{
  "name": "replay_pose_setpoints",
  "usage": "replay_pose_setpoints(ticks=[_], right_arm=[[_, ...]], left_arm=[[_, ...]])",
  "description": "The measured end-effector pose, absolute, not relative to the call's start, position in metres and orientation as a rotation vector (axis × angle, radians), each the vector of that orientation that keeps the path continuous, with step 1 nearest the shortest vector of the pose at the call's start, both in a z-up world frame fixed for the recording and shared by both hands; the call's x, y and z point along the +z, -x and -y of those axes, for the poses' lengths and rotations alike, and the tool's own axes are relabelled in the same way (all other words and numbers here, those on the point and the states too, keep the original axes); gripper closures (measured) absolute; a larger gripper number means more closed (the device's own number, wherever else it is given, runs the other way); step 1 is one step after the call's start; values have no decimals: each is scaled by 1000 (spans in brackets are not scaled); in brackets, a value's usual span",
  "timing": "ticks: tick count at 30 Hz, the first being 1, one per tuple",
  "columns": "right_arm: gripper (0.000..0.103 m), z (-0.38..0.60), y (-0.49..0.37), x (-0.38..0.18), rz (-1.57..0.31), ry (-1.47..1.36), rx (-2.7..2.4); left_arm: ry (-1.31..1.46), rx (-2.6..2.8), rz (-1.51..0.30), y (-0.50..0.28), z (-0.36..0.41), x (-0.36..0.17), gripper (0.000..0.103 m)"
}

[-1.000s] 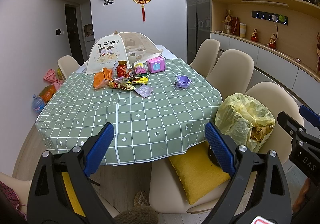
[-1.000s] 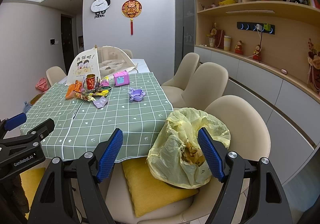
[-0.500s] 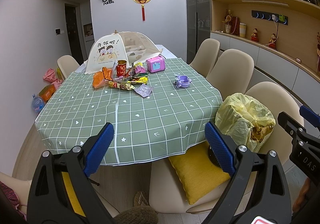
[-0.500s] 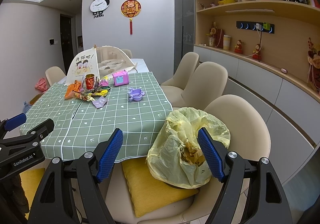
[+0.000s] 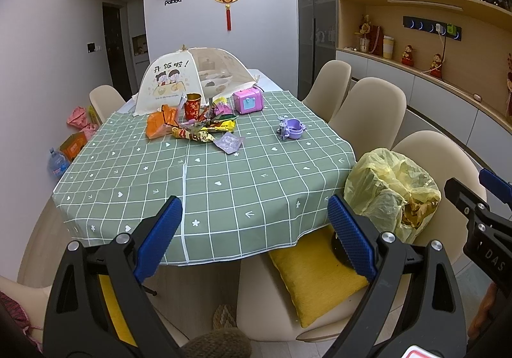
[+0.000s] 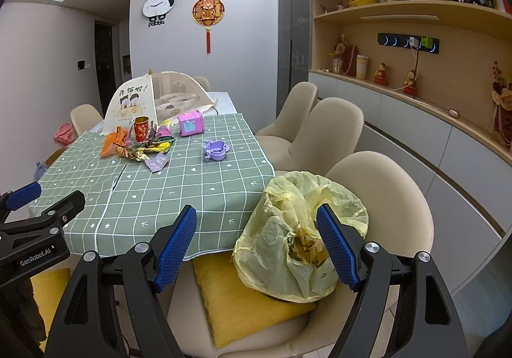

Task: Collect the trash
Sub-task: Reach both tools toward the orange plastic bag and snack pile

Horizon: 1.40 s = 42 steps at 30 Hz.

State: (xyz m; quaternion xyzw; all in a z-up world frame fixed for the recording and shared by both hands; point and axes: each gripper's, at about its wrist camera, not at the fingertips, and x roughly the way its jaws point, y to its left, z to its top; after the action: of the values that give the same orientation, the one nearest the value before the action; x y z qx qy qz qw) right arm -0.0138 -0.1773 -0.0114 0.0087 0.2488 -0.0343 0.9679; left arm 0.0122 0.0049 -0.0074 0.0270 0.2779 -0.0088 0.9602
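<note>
A: Where's the trash being kept?
B: Wrappers (image 5: pixel 195 130) are being seen piled on the table (image 5: pixel 224 185), far end. Bag (image 6: pixel 297 239) is sitting on a chair (image 6: pixel 393 198), nr side.
A: Grippers?
B: L gripper (image 5: pixel 252 239) & R gripper (image 6: pixel 256 242) are both being held spread wide, nothing gripped.

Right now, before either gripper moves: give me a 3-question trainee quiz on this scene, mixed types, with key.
1. True or false: the left gripper holds a wrapper.
2. Where does the yellow trash bag sit? A) on the table B) on a chair cushion C) on the floor
3. Fill in: the wrapper pile lies beside a red ____.

Key: 1 false, both the left and the right gripper are open and empty. 2 B. 3 cup.
</note>
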Motion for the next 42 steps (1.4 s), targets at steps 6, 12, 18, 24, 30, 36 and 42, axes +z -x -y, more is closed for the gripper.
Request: replay_pose_setpoints(ticks=[6,12,18,24,30,36,42], right_arm=[[29,170,-4,-13,-519,-4,-63],[29,155,-46,-18,-548,3,-28],[29,118,-115,-22,-575,53,49],[29,76,-198,-28,-632,93,129],[29,35,-274,-21,-657,104,160],[29,-7,-349,-19,-684,84,162],[29,-35,-404,-26,-703,58,203]], left_arm=[[-26,-1,-587,-31,-20,-12,15],[42,2,-655,-76,-61,-21,15],[118,5,-724,-147,-128,-40,15],[154,70,-719,-233,-204,-49,9],[256,85,-780,-316,-275,-60,9],[297,11,-812,-387,-313,-59,15],[255,-2,-875,-458,-330,-89,24]])
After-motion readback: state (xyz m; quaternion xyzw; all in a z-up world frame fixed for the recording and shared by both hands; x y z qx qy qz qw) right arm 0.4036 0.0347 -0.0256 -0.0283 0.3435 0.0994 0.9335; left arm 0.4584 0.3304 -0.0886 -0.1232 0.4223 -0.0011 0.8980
